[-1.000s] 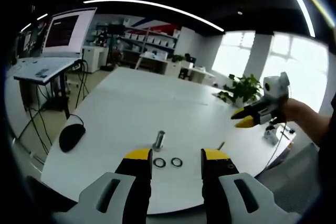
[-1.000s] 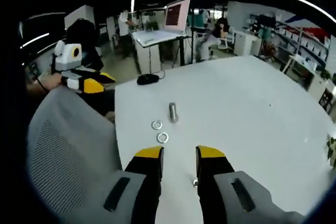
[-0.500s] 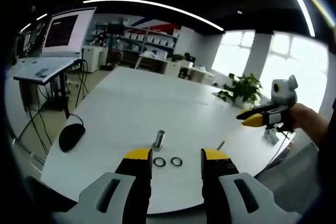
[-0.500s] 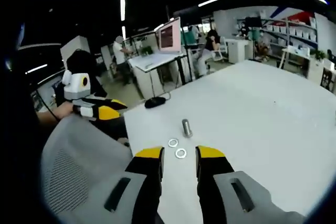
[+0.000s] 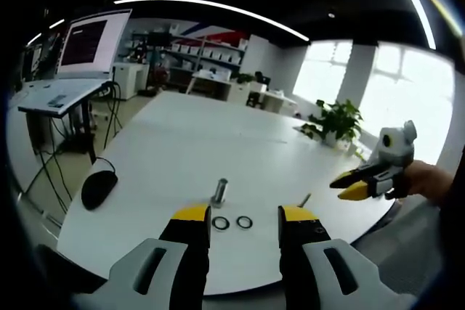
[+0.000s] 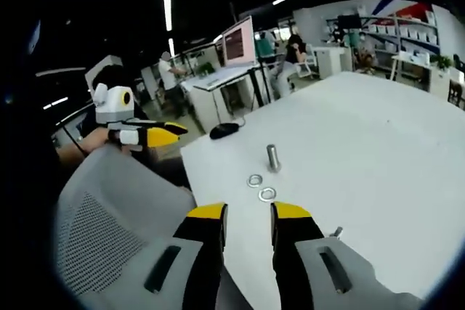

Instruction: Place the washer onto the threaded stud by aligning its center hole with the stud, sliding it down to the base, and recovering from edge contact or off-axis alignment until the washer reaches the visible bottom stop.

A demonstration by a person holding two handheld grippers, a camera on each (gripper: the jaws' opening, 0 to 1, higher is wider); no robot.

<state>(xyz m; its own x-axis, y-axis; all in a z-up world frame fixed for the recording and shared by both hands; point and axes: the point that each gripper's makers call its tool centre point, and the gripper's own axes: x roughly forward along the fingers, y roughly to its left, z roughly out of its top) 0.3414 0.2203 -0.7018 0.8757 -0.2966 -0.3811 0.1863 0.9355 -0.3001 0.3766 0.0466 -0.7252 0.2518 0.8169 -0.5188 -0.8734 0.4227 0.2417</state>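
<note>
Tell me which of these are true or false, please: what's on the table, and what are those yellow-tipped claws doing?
1. Two washers lie flat on the white table near the threaded stud. True.
2. A washer is already on the stud. False: both lie on the table beside it.
3. The left gripper holds a washer. False: its jaws stand apart with nothing between them.
4. A black computer mouse sits on the table. True.
5. The right gripper touches the stud. False: it hangs short of it, jaws empty and apart.
6. The stud stands upright. True.
</note>
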